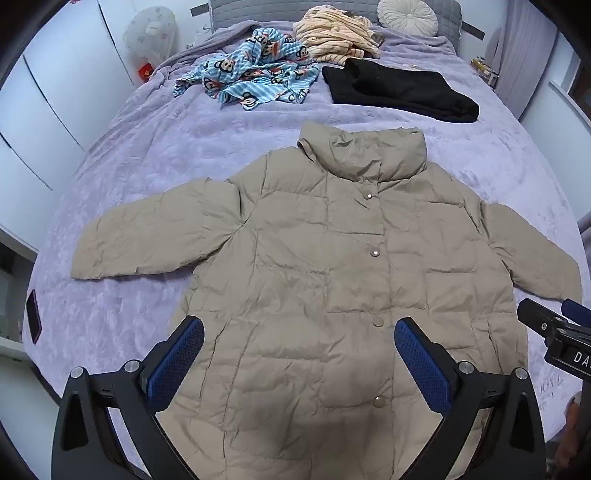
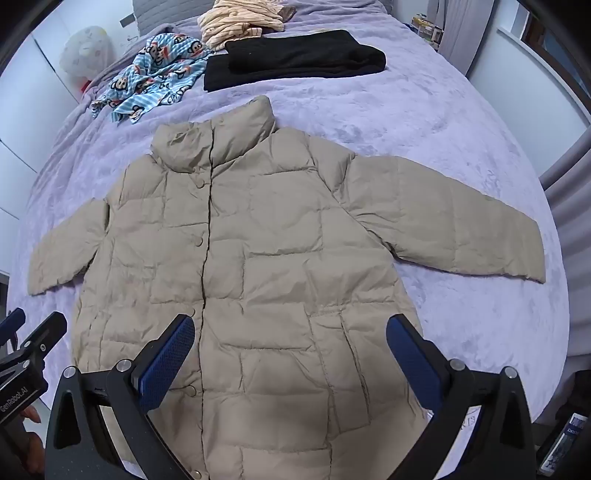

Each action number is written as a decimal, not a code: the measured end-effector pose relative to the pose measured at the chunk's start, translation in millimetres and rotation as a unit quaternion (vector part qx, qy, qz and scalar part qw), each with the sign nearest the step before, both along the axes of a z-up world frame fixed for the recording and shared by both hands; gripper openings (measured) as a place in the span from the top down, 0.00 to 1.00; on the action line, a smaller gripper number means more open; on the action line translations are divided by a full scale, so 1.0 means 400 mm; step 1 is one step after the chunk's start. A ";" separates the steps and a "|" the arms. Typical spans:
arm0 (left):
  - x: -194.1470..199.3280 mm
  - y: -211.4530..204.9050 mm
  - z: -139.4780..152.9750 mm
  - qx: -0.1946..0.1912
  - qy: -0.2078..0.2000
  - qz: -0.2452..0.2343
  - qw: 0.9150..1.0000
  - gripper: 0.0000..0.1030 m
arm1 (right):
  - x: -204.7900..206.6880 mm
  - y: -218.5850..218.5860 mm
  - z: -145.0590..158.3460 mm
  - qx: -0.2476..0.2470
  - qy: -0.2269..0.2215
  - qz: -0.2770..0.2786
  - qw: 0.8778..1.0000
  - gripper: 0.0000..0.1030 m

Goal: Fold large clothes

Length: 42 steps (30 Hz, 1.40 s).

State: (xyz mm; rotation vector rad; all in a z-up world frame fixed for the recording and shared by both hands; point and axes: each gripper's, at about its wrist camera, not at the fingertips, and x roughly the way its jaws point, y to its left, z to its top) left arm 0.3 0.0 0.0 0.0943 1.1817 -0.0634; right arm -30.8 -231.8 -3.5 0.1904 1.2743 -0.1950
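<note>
A beige quilted puffer jacket (image 1: 314, 266) lies flat and buttoned on the lilac bed cover (image 1: 147, 155), collar away from me, both sleeves spread out sideways. In the right wrist view the same jacket (image 2: 266, 251) fills the middle. My left gripper (image 1: 299, 354) hovers over the jacket's lower front, open wide, with nothing between its blue pads (image 1: 177, 362). My right gripper (image 2: 290, 354) hangs over the lower right side of the jacket, also open and empty. Each gripper shows at the edge of the other's view, the right one (image 1: 554, 332) and the left one (image 2: 29, 343).
Beyond the collar lie a folded black garment (image 1: 399, 90), a crumpled blue monkey-print cloth (image 1: 255, 74) and a cream striped garment (image 1: 336, 33). A round pillow (image 1: 406, 16) rests by the headboard. A dark phone (image 1: 34, 316) sits near the bed's left edge. White wardrobes (image 1: 48, 103) stand left.
</note>
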 end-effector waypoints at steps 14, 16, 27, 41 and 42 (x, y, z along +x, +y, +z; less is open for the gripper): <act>-0.001 0.001 -0.011 0.002 0.006 0.002 1.000 0.00 | 0.006 0.003 0.001 0.000 0.001 0.000 1.000 0.00; -0.002 0.019 -0.003 -0.002 0.007 0.005 1.000 0.00 | 0.004 0.002 0.001 0.001 0.001 0.000 1.000 0.00; 0.000 0.022 -0.007 -0.005 0.007 0.011 1.000 0.00 | 0.010 0.002 -0.001 0.000 0.002 -0.001 1.000 0.00; -0.003 0.023 -0.011 -0.012 0.014 0.011 1.000 0.00 | 0.010 0.002 -0.004 0.000 0.002 -0.001 1.000 0.00; -0.003 0.023 -0.011 -0.013 0.013 0.011 1.000 0.00 | 0.011 0.002 -0.004 0.000 0.002 -0.001 1.000 0.00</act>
